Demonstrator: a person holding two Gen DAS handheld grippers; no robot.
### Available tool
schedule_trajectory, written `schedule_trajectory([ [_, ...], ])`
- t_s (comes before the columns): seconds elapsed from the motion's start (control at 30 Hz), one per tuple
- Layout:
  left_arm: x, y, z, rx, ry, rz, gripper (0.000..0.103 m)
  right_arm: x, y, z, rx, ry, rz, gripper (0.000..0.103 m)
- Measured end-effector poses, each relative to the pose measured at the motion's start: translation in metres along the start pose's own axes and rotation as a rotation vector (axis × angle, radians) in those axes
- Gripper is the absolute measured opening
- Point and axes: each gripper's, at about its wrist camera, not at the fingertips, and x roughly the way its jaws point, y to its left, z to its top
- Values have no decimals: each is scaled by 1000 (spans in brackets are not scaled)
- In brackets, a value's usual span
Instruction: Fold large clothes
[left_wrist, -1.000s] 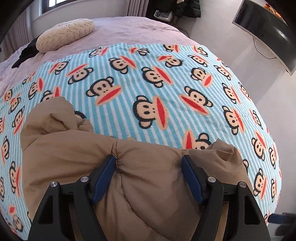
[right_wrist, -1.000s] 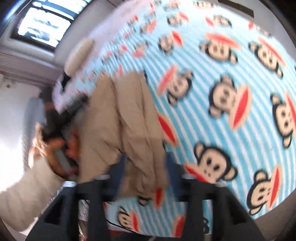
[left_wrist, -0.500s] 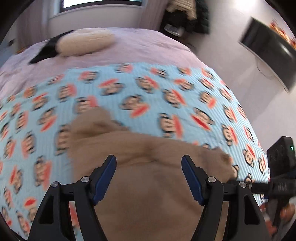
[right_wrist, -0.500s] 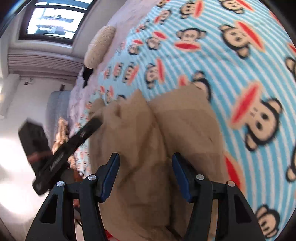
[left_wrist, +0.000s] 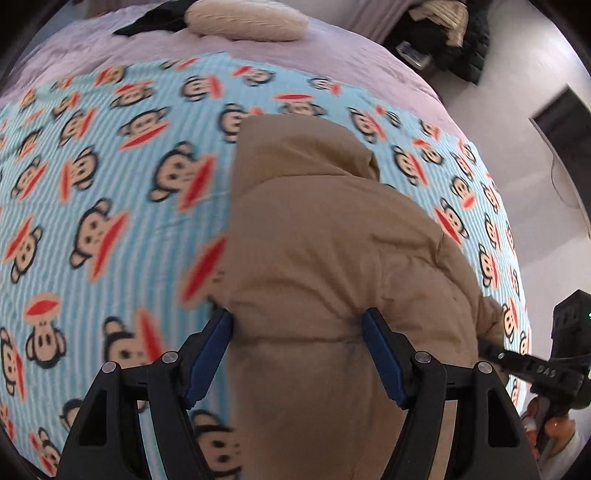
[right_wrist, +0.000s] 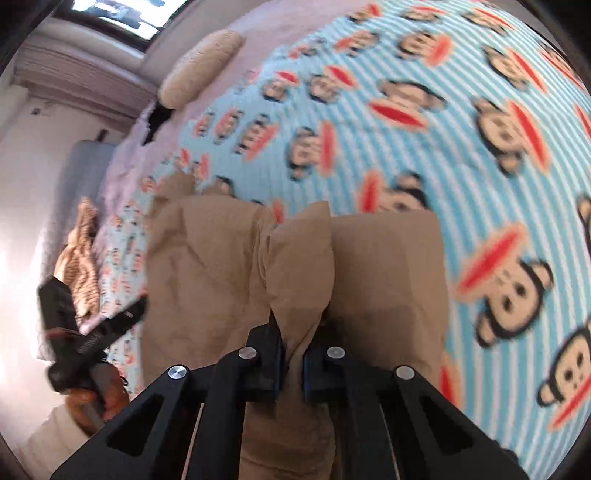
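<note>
A tan padded hooded jacket (left_wrist: 332, 251) lies on a bed covered by a blue striped monkey-print blanket (left_wrist: 110, 206). In the left wrist view its hood points away from me and its body runs between my fingers. My left gripper (left_wrist: 297, 332) is open, its blue pads either side of the jacket's lower part. In the right wrist view the jacket (right_wrist: 221, 266) lies bunched, and my right gripper (right_wrist: 291, 354) is shut on a raised fold of its tan fabric. Each gripper shows at the edge of the other's view.
A cream pillow (left_wrist: 247, 18) and a dark item (left_wrist: 147, 26) lie on the lilac bedspread at the bed's far end. Dark clothes pile by the wall (left_wrist: 454, 40). A striped cloth (right_wrist: 81, 266) lies at the bed's left edge.
My right gripper has closed on a fold of the jacket. My left gripper stayed open and shifted, so the hood now lies straight ahead of it.
</note>
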Motion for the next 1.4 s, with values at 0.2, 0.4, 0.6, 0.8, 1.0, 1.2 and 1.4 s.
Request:
schedule_trajectory([
  [0.2, 0, -16, -2, 40, 9, 55, 73, -2, -23, -6, 59, 8, -1, 8],
  [0.4, -3, -10, -5, 26, 10, 81, 73, -34, 0, -12, -5, -14, -27, 13],
  [0.6, -8, -10, -7, 24, -1, 108, 73, -60, 19, -33, -101, -44, -44, 13],
  [0.8, -15, -13, -11, 58, 1, 124, 73, -75, 27, -54, -126, -75, -91, 13],
  [1.0, -15, -13, -12, 57, 5, 119, 73, -68, 45, -65, -207, -43, -124, 13],
  [1.2, -18, -16, -10, 73, 25, 129, 74, -24, 14, -70, -103, 45, -200, 13],
  [1.4, -19, -17, -7, 98, 49, 145, 74, -28, 4, -66, -35, 60, -165, 13],
])
